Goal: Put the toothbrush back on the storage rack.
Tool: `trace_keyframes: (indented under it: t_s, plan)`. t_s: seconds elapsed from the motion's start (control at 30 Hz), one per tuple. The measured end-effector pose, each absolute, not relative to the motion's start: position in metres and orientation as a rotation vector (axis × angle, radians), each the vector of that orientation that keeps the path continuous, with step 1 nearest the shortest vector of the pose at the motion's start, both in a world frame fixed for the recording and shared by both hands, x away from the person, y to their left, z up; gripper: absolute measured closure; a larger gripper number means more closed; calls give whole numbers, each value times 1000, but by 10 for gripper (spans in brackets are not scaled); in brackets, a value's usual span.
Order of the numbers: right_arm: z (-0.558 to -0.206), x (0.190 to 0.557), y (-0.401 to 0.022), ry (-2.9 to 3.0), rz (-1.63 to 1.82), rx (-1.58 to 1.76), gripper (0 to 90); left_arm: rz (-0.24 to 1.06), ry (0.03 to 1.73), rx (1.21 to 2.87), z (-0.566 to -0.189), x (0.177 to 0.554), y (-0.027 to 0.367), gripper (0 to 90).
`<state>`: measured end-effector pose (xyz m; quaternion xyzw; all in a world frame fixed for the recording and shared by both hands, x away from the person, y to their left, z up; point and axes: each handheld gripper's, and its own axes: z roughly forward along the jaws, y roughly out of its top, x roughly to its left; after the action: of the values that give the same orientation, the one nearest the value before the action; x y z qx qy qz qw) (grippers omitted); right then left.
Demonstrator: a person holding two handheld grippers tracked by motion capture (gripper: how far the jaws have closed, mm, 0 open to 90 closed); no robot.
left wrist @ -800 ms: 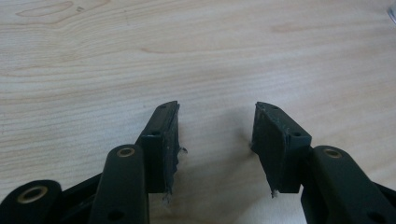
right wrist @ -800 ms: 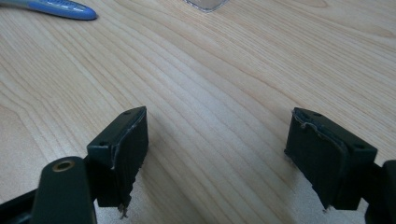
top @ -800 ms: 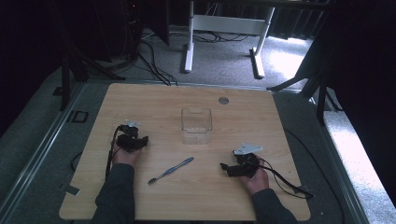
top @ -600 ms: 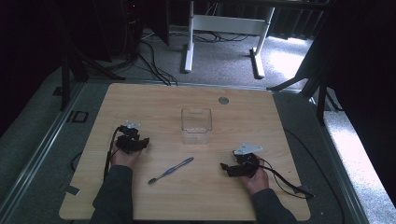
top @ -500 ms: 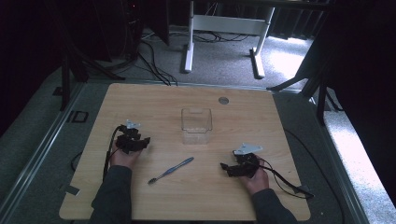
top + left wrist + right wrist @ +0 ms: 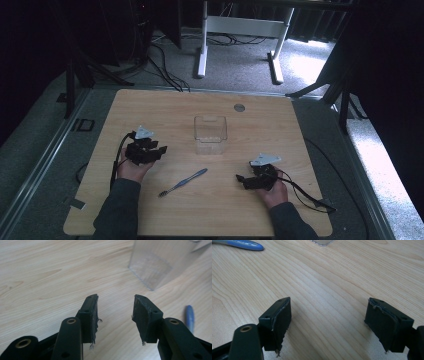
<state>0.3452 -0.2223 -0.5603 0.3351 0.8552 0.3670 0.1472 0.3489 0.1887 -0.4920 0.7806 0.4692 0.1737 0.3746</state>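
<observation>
While grippers stay parted, toothbrush [image 6: 183, 182] unmoved.

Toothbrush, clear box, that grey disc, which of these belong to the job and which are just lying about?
Job:
blue toothbrush
clear box
left gripper, open
right gripper, open

Lying about:
grey disc near the table's far edge

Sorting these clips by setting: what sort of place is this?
Probably a lab or recording studio: a bare light wooden table stands among dark curtains, with black cables trailing over grey carpet.
</observation>
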Motion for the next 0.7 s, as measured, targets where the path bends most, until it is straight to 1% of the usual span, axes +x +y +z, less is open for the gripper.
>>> trace_keyframes:
  t_s: [0.27,0.7]
  plan:
    - [-560,345,-222,2461,1055,963,206,403,1117,2037,-486,338,179,558]
    - [-560,345,-222,2461,1056,965,206,359,1047,2084,-479,330,171,570]
